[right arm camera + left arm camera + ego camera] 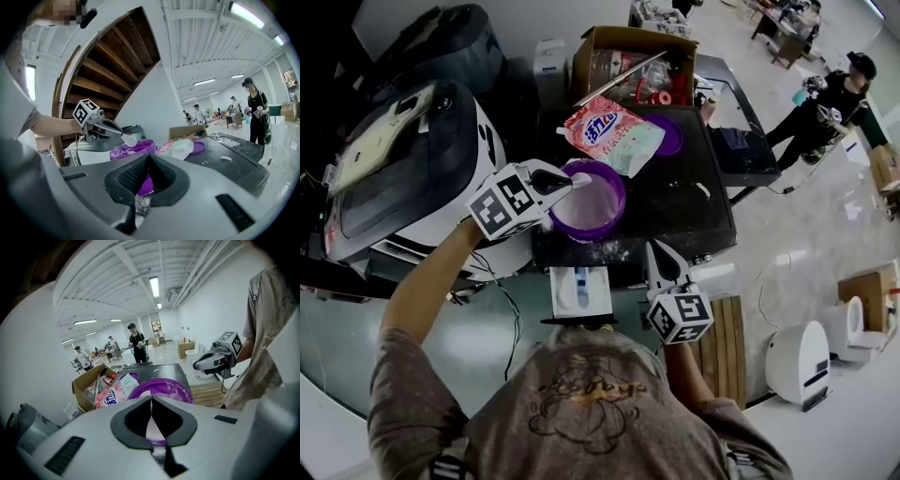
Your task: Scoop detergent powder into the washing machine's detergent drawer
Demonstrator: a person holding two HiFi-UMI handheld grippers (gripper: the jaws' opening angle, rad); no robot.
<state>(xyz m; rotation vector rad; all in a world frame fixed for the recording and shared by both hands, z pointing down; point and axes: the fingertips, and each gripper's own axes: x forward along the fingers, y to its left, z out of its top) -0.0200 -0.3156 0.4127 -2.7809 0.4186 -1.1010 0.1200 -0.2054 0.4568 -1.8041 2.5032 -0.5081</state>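
A purple bowl [609,217] holding white powder stands at the near edge of the dark table [694,202]. My left gripper [572,181] hovers over the bowl's left rim, shut on a white scoop [127,139], whose handle shows between the jaws in the left gripper view [153,427]. The pink-and-white detergent bag [614,133] lies just behind the bowl. A white detergent drawer [579,291] juts out below the table's front edge. My right gripper [654,248] sits to the drawer's right, jaws together and empty [149,159], pointing at the bowl [133,149].
A purple lid [672,136] and a cardboard box [633,56] lie behind the bag. A white-and-black machine [403,169] fills the left. Powder is spilled by the bowl [605,251]. A wooden pallet [727,342] and white appliance [797,361] stand right; a person [830,103] works beyond.
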